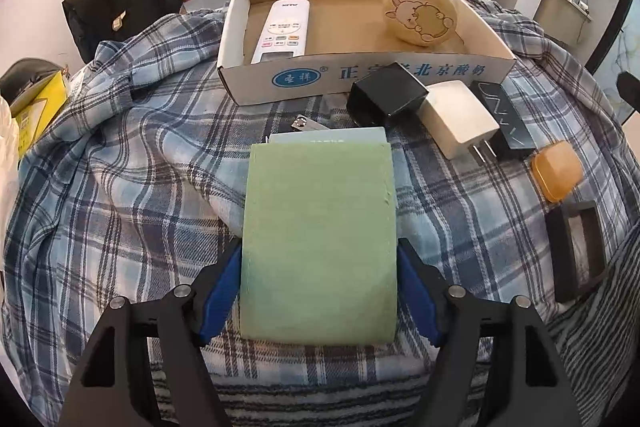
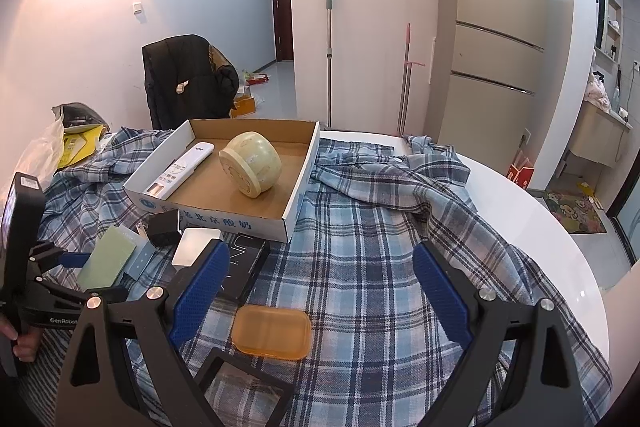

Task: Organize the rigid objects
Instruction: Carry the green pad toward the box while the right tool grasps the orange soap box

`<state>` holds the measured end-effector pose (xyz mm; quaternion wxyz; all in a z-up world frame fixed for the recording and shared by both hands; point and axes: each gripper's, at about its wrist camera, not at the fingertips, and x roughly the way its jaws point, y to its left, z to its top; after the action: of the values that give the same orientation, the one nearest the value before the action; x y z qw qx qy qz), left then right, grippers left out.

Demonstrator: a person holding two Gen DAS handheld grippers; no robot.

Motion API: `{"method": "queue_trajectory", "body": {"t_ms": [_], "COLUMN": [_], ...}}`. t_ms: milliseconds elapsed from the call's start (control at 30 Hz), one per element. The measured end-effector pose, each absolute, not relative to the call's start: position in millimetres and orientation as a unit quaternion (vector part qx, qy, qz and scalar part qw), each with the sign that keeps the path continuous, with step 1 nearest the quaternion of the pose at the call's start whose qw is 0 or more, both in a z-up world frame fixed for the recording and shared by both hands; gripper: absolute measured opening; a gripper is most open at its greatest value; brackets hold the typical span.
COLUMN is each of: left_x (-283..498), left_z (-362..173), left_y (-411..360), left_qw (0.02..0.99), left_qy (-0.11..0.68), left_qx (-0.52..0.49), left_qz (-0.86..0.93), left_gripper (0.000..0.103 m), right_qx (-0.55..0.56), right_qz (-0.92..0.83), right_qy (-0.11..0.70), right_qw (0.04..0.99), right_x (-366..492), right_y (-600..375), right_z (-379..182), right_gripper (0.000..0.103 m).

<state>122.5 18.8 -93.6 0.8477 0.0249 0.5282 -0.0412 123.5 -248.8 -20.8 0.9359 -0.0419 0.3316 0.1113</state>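
My left gripper is shut on a green card sleeve with a pale card sticking out its far end; it also shows in the right wrist view. Ahead stands a cardboard box that holds a white remote and a round wooden case. In front of the box lie a black adapter, a white charger, a black box, an orange case and a black frame. My right gripper is open and empty above the plaid cloth.
A plaid shirt covers the round white table. Nail clippers lie just past the green sleeve. A yellow box sits at the far left. A chair with a dark jacket and a fridge stand behind the table.
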Motion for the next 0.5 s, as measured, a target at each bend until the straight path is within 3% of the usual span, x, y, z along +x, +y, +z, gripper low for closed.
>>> {"method": "queue_trajectory", "body": {"t_ms": [267, 500], "left_x": [108.4, 78.8], "left_z": [-62.2, -31.4], "left_y": [29.2, 27.3], "left_qw": [0.880, 0.937], "left_qy": [0.472, 0.342], "left_qx": [-0.021, -0.035], "left_qz": [-0.054, -0.061], "left_gripper": [0.071, 0.071], "right_qx": [-0.033, -0.034], "right_qz": [0.107, 0.112], "right_qy": [0.344, 0.411], "right_qw": [0.932, 0.904], "right_x": [125.8, 129.0], "right_y": [-248.9, -236.3], "right_z": [-22.4, -45.1], "right_gripper": [0.092, 0.091]}}
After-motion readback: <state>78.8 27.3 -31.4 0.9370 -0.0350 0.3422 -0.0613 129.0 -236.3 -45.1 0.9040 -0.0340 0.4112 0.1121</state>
